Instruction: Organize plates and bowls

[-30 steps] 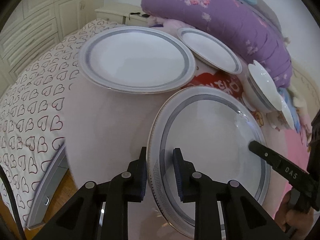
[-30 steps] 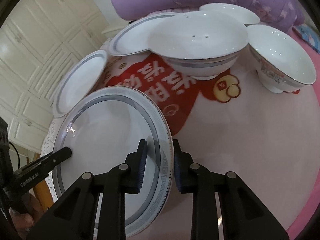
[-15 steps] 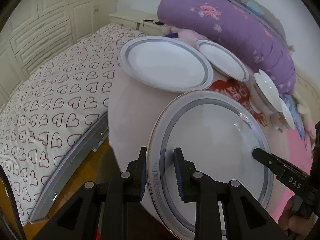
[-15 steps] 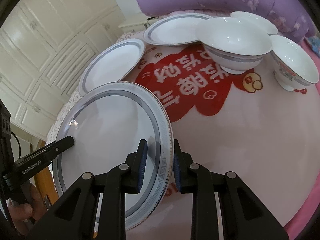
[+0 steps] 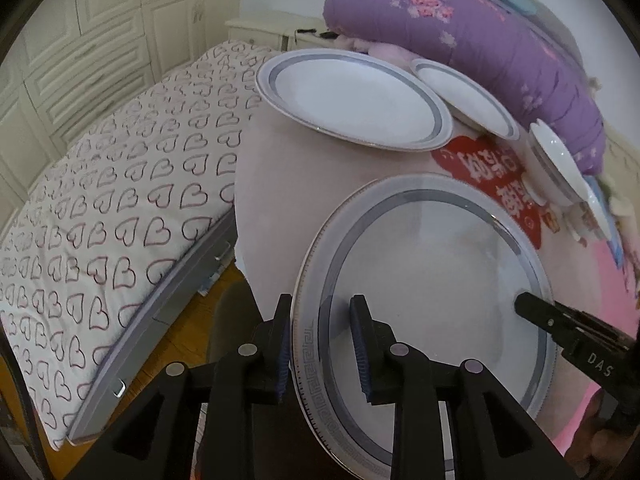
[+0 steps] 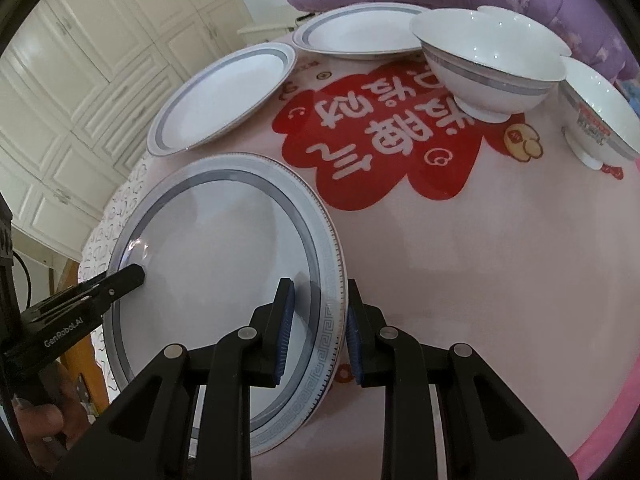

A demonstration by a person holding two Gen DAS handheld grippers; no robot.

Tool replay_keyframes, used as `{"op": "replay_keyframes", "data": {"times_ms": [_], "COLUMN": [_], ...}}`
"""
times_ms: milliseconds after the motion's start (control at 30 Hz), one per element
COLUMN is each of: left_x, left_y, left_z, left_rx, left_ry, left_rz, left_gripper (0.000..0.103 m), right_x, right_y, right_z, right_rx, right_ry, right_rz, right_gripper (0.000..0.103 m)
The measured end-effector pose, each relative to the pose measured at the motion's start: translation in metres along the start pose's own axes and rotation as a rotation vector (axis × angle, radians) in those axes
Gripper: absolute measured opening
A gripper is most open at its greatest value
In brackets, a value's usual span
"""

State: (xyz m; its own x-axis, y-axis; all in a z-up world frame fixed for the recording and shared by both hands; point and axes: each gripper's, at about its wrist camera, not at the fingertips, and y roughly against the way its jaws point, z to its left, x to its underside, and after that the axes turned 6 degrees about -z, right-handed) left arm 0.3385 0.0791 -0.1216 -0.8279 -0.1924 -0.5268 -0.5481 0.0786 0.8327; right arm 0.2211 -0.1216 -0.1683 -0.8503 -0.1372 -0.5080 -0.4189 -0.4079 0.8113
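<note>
The work surface was a round table under a pale pink cloth (image 6: 500, 280) with a red printed emblem, set in a bedroom beside a heart-patterned bedspread (image 5: 100, 200) and cream cabinet doors (image 6: 80, 80). At the left, the left gripper (image 5: 320, 340) had its jaws pinching the near-left rim of the large white plate with a grey band and key-pattern border (image 5: 432, 280). That plate appeared to be held clear of the cloth at the near-left edge of the table, its face roughly level. On its opposite rim, the right gripper (image 6: 318, 322) likewise pinched the border, one pad above and one below. Beyond the held plate, a medium white plate with a grey band (image 6: 224, 100) lay flat on the cloth, with a second grey-banded plate (image 6: 356, 32) farther right. Two white footed bowls (image 6: 488, 64) stood at the far right. The medium plate lay directly ahead of both grippers, so a forward carry was judged the likely stacking path.
</note>
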Motion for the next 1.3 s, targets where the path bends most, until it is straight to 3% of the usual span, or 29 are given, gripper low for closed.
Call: {"op": "replay_keyframes", "data": {"times_ms": [333,400,467,500,567,667,833,1300], "left_x": [0.001,-0.001,-0.004,-0.005,-0.008,-0.013,-0.021,-0.033], "left_y": [-0.006,-0.006,-0.001,0.003,0.012,0.020,0.030,0.093], "left_z": [0.002,0.004,0.006,0.007,0.006,0.004,0.004,-0.008], "left_rx": [0.008,0.004,-0.006,-0.010,-0.015,-0.013,0.004,-0.017], "left_ry": [-0.001,-0.002,0.004,0.006,0.004,0.005,0.021,-0.020], "left_rz": [0.003,0.004,-0.023,-0.041,-0.091,-0.121,-0.138,-0.326], "left_gripper": [0.028,0.043,0.083,0.090,0.101,0.102,0.102,0.102], "right_x": [-0.001,-0.003,-0.006,-0.008,-0.011,-0.019,-0.032,-0.069], "right_y": [0.001,0.005,0.009,0.012,0.018,0.025,0.037,0.073], "right_z": [0.000,0.000,-0.002,-0.003,-0.006,-0.013,-0.019,0.002], "right_rx": [0.002,0.009,0.020,0.024,0.028,0.030,0.004,0.006], "right_ry": [0.001,-0.001,-0.005,-0.010,-0.015,-0.038,-0.060,-0.012], "right_rz": [0.001,-0.015,-0.037,-0.055,-0.087,-0.134,-0.190,-0.348], "right_gripper": [0.027,0.032,0.059,0.077,0.085,0.103,0.103,0.103]}}
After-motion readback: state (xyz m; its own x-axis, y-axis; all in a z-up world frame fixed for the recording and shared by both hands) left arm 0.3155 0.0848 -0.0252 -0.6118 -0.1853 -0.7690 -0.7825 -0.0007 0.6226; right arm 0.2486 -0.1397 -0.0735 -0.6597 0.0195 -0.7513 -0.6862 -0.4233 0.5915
